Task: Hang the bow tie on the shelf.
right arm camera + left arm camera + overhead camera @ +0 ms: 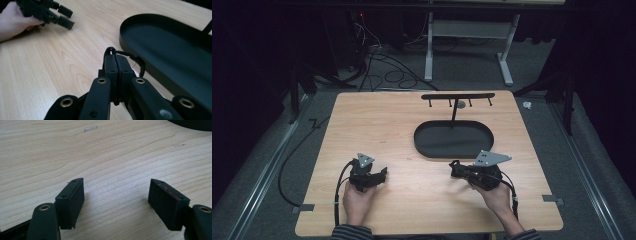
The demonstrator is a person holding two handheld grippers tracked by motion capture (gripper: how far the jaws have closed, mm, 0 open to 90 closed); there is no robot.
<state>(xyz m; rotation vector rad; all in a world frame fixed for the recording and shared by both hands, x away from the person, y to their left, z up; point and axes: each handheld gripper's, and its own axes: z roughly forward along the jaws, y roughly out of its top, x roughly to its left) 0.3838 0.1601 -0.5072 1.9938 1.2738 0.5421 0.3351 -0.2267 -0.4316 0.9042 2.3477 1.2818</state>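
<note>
My right gripper (455, 166) hovers just in front of a black oval tray (417, 141), a hand holding it. In the right gripper view its jaws (116, 57) are pressed together, shut on a thin black cord (139, 60) that loops out from the tips toward the tray's rim (124, 37). My left gripper (383, 173) rests low over the wooden table at the front left. Its jaws (116, 181) stand wide open with bare wood between them. It is also visible in the right gripper view (68, 18), held by a hand.
Behind the tray rises a black stand with a hooked crossbar (457, 96); a small grey piece (460, 104) hangs under it. A corner of the tray (195, 123) is in the left gripper view. The wooden table (377, 120) sits over a grey floor with cables.
</note>
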